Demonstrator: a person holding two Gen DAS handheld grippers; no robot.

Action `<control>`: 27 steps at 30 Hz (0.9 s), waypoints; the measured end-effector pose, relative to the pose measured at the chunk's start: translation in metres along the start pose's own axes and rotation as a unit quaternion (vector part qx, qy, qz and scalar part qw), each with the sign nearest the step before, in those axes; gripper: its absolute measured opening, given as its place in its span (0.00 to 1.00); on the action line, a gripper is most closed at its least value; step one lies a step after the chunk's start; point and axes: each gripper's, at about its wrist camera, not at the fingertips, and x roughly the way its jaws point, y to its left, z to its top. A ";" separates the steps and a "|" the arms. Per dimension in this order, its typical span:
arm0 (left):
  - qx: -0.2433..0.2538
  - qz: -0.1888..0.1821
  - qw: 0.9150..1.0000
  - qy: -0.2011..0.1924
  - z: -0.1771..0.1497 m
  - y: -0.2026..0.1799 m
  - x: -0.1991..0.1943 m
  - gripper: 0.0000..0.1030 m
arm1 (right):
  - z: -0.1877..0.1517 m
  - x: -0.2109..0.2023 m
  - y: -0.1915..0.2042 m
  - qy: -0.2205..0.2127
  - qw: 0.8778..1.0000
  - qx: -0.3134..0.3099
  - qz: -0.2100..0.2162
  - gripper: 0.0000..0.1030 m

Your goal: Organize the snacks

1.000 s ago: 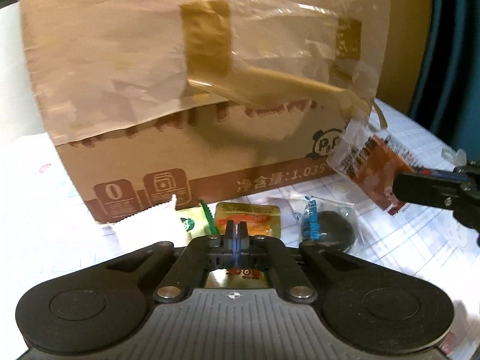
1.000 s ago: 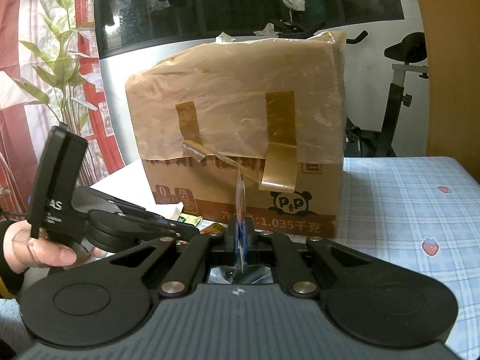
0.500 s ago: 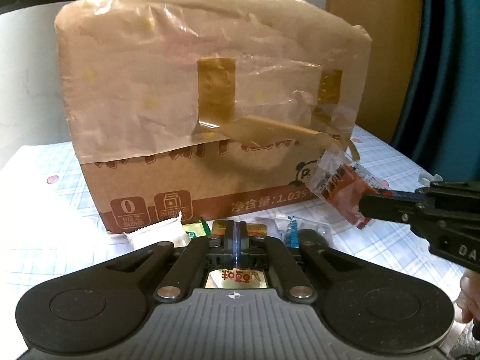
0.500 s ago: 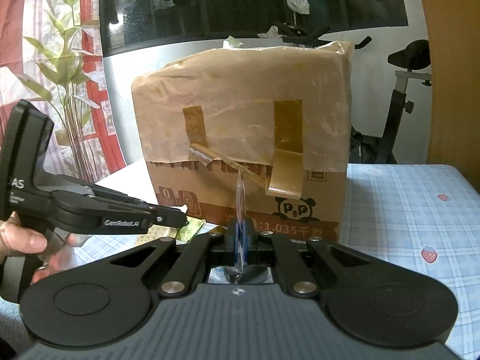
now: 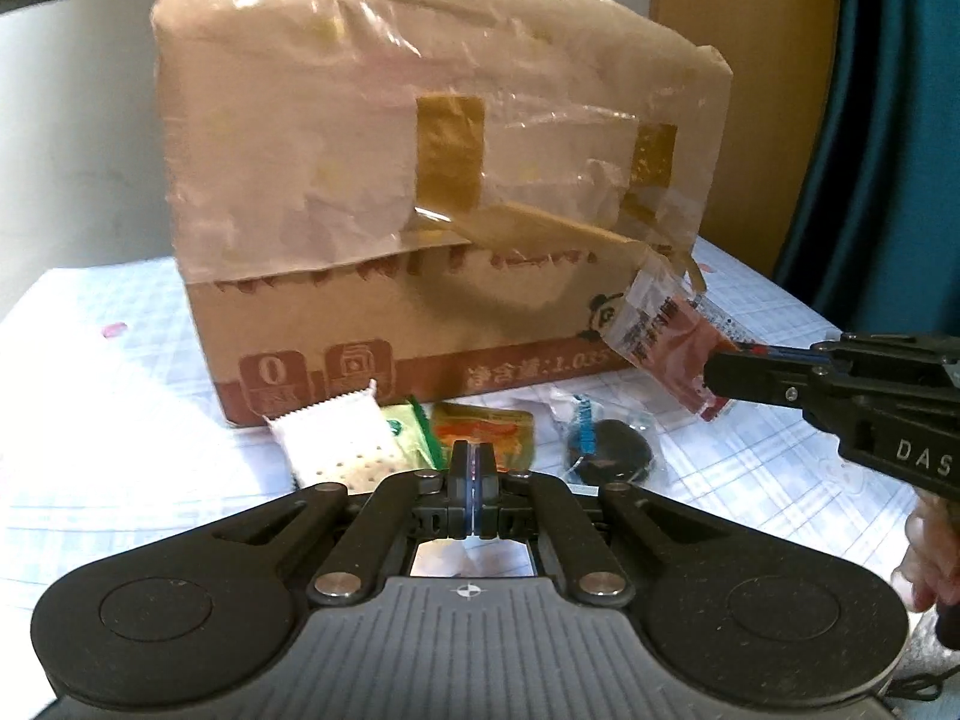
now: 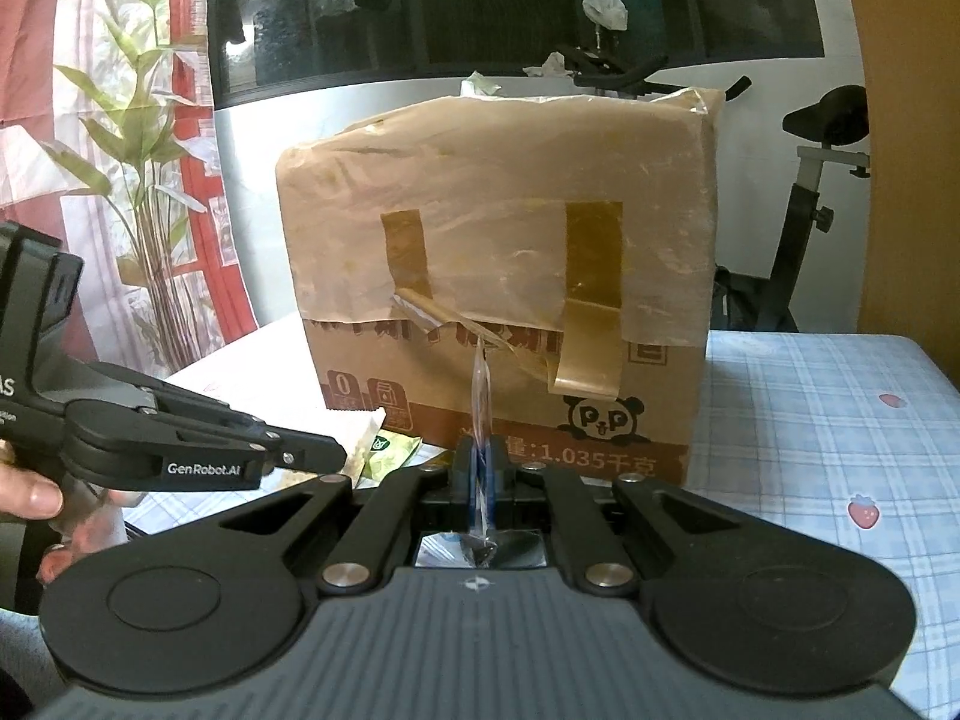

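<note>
In the left wrist view, the cardboard box [image 5: 444, 228] filled the middle of the table [image 5: 120, 372], with bare cloth to its left. The loose snacks [image 5: 480, 438] at its foot were partly hidden behind the left gripper [image 5: 473, 480], whose jaws were together on nothing. The right gripper [image 5: 720, 375] was clamped on a red snack packet [image 5: 666, 339].

In the right wrist view, open tablecloth lay right of the box; the packet showed only edge-on.

Both wrist cams near, facing box [image 5: 432, 192].

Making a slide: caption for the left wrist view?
Right gripper holds a red snack packet before the taped cardboard box.
</note>
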 end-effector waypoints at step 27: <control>0.039 0.012 0.997 0.064 0.008 -0.011 0.083 0.71 | -0.010 0.005 -0.016 0.004 0.999 0.033 0.001 0.03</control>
